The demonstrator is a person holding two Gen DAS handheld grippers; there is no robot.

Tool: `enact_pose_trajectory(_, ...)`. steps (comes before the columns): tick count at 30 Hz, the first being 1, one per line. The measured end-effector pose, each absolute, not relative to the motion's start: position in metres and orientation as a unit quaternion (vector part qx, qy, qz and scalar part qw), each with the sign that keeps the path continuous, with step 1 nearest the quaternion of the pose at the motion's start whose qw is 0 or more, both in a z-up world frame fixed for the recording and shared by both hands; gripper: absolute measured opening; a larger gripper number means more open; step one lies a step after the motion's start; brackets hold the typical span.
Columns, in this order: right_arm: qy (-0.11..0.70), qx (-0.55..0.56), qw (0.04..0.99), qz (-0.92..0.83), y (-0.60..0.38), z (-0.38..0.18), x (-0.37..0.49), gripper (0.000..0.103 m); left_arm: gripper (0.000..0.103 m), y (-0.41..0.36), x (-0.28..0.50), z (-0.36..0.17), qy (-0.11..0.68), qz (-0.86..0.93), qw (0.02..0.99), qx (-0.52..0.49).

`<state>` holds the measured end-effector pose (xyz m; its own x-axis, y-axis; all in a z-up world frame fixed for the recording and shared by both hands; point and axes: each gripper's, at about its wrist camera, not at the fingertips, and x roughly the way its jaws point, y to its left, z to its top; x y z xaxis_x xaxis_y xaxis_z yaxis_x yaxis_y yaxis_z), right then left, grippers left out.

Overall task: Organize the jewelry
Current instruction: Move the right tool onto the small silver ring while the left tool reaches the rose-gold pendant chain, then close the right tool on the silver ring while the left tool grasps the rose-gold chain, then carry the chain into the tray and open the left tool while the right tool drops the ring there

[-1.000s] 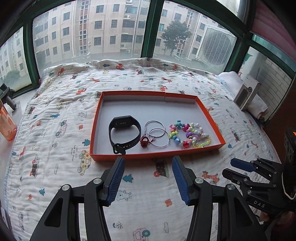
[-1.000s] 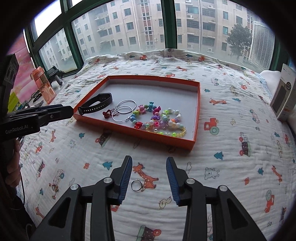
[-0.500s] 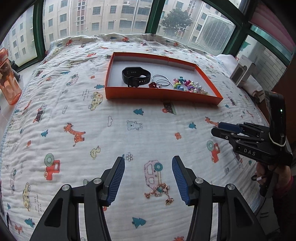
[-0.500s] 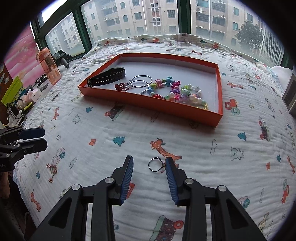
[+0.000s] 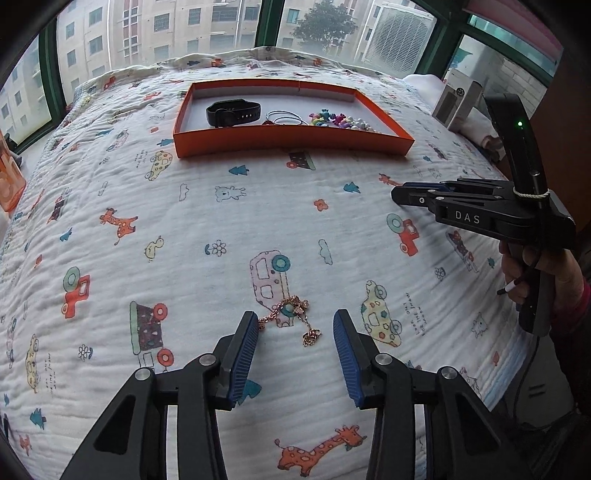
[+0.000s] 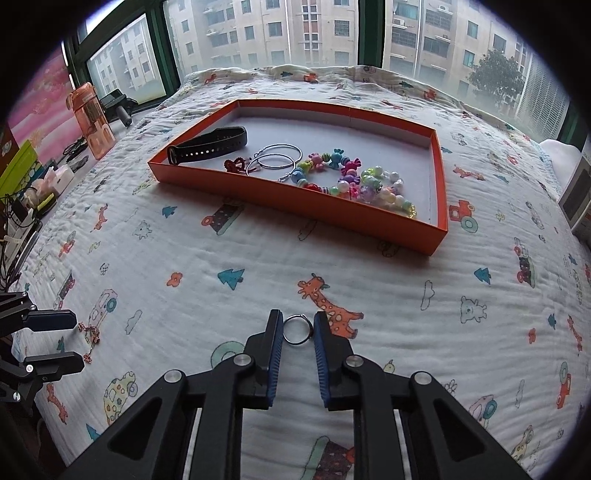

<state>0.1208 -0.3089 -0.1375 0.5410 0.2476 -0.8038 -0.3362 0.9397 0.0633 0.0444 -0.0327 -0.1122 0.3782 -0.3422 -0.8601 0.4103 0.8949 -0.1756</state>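
From my left camera, my left gripper (image 5: 293,334) is wide open, and the gold chain (image 5: 291,317) lies on the quilt (image 5: 184,229) between its tips. From my right camera, my right gripper (image 6: 298,328) is nearly closed around the silver ring (image 6: 297,329). The orange tray (image 6: 295,206) sits farther back, near the windows (image 6: 314,33).

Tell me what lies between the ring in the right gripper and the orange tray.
Only bare blanket. The ring sits between the right gripper fingers, and the orange tray lies ahead; its low near wall is the one thing to lift over.
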Motion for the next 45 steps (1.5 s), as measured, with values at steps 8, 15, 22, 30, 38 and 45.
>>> enact_pose_trajectory(8, 0.449, -0.042, 0.876, 0.169, -0.310, -0.138, 0.122, 0.020, 0.024, -0.035, 0.055, -0.112, 0.505, -0.215, 0.836, 0.018)
enact_pose_trajectory(15, 0.449, -0.038, 0.876, 0.171, -0.311, -0.138, 0.123, 0.020, 0.022, -0.045, 0.054, -0.111, 0.498, -0.222, 0.837, 0.029)
enact_pose_trajectory(22, 0.448, -0.033, 0.877, 0.172, -0.312, -0.139, 0.122, 0.020, 0.022, -0.044, 0.056, -0.117, 0.503, -0.217, 0.836, 0.034)
enact_pose_trajectory(30, 0.449, -0.028, 0.876, 0.171, -0.313, -0.138, 0.124, 0.020, 0.011, -0.053, 0.049, -0.120, 0.482, -0.200, 0.849, 0.081)
enact_pose_trajectory(38, 0.443, -0.020, 0.880, 0.168, -0.316, -0.129, 0.121, 0.020, 0.011, -0.044, 0.052, -0.102, 0.466, -0.204, 0.859, 0.055)
enact_pose_trajectory(45, 0.423, -0.018, 0.890, 0.166, -0.316, -0.111, 0.118, 0.020, 0.011, -0.040, 0.063, -0.067, 0.427, -0.210, 0.879, 0.035)
